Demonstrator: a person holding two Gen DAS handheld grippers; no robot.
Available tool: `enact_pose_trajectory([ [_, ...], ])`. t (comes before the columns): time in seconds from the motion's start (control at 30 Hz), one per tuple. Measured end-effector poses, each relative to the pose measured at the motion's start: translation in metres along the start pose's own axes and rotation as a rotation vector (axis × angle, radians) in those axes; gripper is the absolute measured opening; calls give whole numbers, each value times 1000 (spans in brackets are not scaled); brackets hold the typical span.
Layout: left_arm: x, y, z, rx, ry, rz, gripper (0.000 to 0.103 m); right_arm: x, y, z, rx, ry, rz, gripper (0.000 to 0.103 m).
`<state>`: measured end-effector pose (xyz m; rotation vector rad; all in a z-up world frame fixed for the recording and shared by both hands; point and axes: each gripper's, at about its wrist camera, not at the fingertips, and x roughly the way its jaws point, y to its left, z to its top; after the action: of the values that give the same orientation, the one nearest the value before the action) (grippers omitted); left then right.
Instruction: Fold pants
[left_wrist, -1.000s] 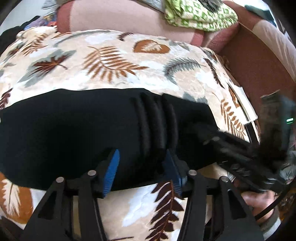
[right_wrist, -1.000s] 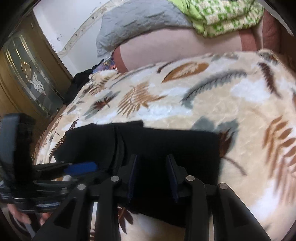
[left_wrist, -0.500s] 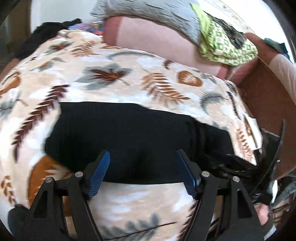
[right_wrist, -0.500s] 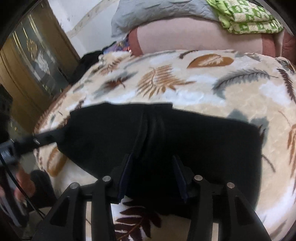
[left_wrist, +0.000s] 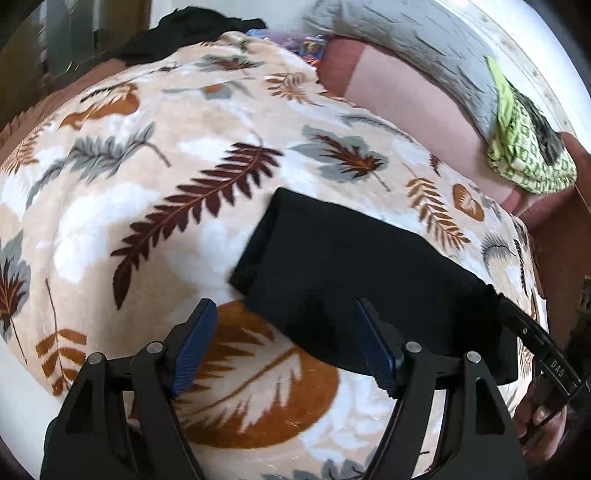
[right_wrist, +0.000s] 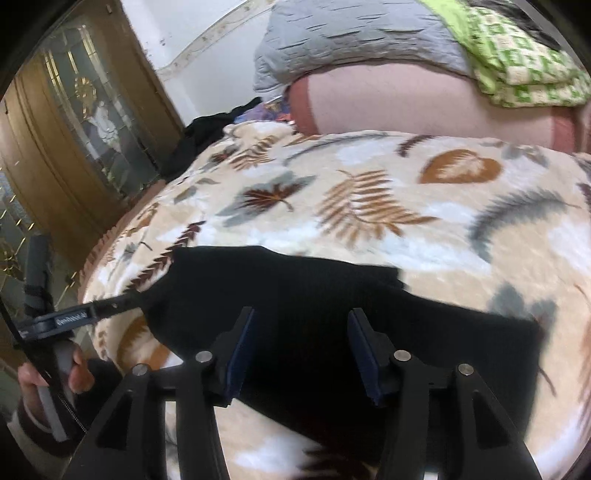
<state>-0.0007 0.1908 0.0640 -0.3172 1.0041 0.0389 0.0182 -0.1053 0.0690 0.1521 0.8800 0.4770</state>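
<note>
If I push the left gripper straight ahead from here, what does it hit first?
Most likely the black pants: their near edge lies between the open fingers of the left gripper, just ahead. The blanket is under them; how high the gripper is above them is unclear.

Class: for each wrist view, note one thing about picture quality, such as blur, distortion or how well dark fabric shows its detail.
Left wrist view: fisheye bends the leaf-print blanket into a dome; the black pants read as a flat dark mass, folds barely visible. Right wrist view: motion blur smears the pants' edge and the blanket's leaf print; the dark circular lens border cuts the corners.
</note>
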Motion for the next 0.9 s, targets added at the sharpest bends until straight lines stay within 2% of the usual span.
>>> enact_pose_trajectory([
  [0.1,6,3,-2,0,7,23,76,23,18,12,-61,23,16,56],
  [0.23,12,5,-2,-14,10,17,76,52,41,29,-120,48,57,57],
  [0.3,13,6,-2,-18,14,23,76,65,53,36,-155,61,77,66],
  [0.5,9,12,-9,-48,23,-3,76,99,83,52,-260,102,113,68],
  [0.67,22,18,-12,-92,67,-40,82,122,102,60,-330,148,148,71],
  [0.9,26,12,-12,-69,48,-35,90,155,125,67,-412,198,161,73],
])
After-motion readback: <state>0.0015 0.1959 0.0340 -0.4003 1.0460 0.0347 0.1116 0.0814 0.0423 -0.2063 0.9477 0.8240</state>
